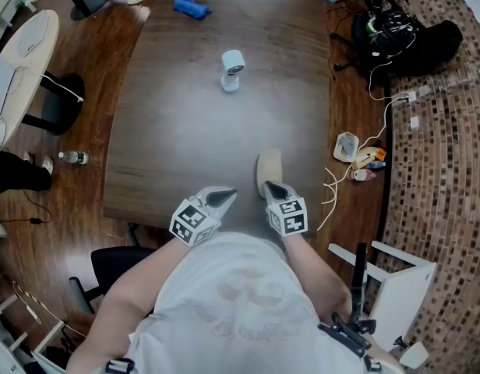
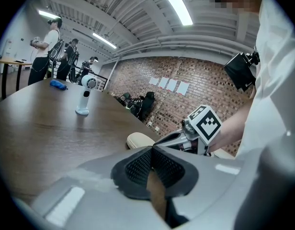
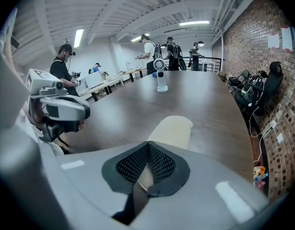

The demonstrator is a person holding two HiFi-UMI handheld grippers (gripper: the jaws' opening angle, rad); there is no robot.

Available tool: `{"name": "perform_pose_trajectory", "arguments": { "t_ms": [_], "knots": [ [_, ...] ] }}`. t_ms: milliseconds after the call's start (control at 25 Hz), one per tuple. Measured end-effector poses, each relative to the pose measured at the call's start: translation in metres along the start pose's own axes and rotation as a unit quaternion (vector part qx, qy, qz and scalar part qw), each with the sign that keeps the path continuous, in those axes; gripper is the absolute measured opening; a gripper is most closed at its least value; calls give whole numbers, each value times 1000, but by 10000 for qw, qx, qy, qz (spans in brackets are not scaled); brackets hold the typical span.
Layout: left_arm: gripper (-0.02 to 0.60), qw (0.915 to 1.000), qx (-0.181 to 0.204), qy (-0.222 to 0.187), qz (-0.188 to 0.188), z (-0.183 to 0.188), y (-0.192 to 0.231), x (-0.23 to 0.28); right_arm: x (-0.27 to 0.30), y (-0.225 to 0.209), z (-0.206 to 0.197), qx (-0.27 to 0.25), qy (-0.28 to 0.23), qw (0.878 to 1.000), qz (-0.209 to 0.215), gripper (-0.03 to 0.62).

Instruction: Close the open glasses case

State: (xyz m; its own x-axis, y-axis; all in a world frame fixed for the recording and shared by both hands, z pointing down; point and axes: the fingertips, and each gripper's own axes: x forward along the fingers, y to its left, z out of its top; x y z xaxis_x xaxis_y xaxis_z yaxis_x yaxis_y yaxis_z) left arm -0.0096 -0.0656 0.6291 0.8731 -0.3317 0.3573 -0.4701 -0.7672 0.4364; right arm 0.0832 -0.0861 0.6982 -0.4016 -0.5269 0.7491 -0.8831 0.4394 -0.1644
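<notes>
The cream glasses case (image 1: 269, 167) lies near the front edge of the brown table (image 1: 185, 131). In the right gripper view the case (image 3: 172, 128) shows as a smooth cream shell just beyond the jaw tips, and I see no open gap in it. My right gripper (image 1: 270, 185) is shut, its tip at the case's near end, with nothing between the pads (image 3: 159, 163). My left gripper (image 1: 228, 195) hangs a little to the left of the case, also shut and empty. In the left gripper view the case (image 2: 138, 140) sits just past the jaws, with the right gripper (image 2: 159, 140) against it.
A white upright device (image 1: 232, 70) stands mid-table and a blue object (image 1: 192, 8) lies at the far edge. A black chair (image 1: 115, 267) is at front left. A black bag (image 1: 404, 33) and cables lie on the floor to the right. People (image 3: 66, 66) stand in the background.
</notes>
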Motion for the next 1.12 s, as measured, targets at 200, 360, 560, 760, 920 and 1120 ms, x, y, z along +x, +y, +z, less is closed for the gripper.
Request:
{"name": "perform_pose_trajectory", "arguments": {
  "t_ms": [200,360,560,760,920,1120],
  "knots": [
    [6,9997,-38,-156,195,1,22,-24,20,20,19,-183,27,9998,59,8],
    [6,10000,9,-10,-8,1,32,-20,22,14,22,52,34,10000,-78,8],
    [6,9999,115,63,3,-3,19,-18,15,11,16,251,-124,9996,35,8],
    [6,9997,246,89,-23,-2,7,-15,11,6,15,188,-294,9994,52,8],
    [6,9995,276,135,-38,-10,-14,-7,-2,-4,-1,263,-309,9991,99,8],
    [6,9995,258,181,-20,-11,-15,-19,1,1,-14,511,-104,9983,243,8]
  ]
}}
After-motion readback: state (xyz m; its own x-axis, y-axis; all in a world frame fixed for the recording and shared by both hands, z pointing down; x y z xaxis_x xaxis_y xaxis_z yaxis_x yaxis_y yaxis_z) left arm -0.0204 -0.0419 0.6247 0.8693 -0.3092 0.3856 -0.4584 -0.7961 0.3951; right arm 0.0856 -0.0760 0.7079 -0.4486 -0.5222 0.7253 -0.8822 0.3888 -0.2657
